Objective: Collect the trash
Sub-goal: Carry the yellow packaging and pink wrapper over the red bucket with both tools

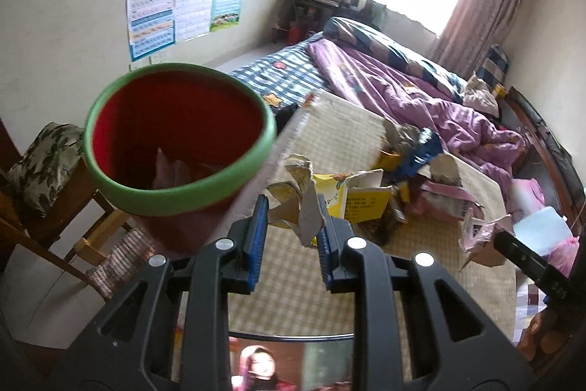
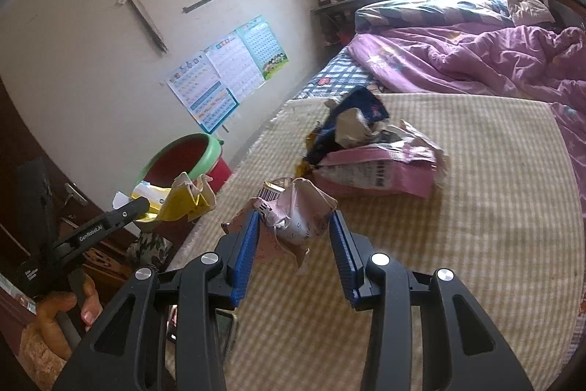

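A red bin with a green rim [image 1: 175, 131] stands beside the bed's corner, with some paper inside. My left gripper [image 1: 293, 204] is shut on a torn yellow carton piece [image 1: 306, 211], held just right of the bin's rim. The right wrist view shows this same left gripper [image 2: 146, 207] carrying the yellow carton piece [image 2: 186, 198] in front of the bin [image 2: 183, 156]. My right gripper [image 2: 295, 217] is shut on a crumpled pink and white carton [image 2: 296, 207], lifted above the woven mat [image 2: 476, 244]. More torn packaging [image 2: 381, 174] lies piled on the mat.
A purple quilt [image 2: 476, 61] covers the bed beyond the mat. A wooden chair with a leaf-print cushion [image 1: 44, 163] stands left of the bin. Posters [image 1: 154, 13] hang on the wall. A lit screen [image 1: 289, 365] lies below my left gripper.
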Demonstrator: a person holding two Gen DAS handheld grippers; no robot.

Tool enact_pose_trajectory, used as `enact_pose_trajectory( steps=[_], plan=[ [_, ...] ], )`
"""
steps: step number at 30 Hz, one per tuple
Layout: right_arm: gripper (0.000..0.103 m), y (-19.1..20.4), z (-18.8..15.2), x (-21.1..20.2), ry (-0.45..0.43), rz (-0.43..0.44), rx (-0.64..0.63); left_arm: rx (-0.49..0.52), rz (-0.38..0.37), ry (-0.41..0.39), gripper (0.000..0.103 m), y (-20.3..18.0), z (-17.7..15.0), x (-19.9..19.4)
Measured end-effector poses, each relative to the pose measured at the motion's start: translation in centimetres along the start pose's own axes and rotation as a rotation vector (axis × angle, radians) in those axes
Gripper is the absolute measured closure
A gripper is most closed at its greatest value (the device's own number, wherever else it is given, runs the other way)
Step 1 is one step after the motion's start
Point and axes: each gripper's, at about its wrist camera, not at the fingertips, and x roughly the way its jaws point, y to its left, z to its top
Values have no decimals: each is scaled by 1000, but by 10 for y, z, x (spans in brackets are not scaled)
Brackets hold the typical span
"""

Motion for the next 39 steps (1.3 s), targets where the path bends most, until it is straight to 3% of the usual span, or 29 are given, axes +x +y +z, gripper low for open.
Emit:
enact_pose_trajectory(
  steps=[20,31,39],
  plan=[
    [64,87,17,56,-14,0,-37,-4,-50,-15,79,84,35,3],
    [64,121,25,74,-57,-10,-34,1,-102,-51,79,110,63,1],
    [64,136,28,91,-59,-22,-25,30,-92,-43,79,121,65,8]
  ],
)
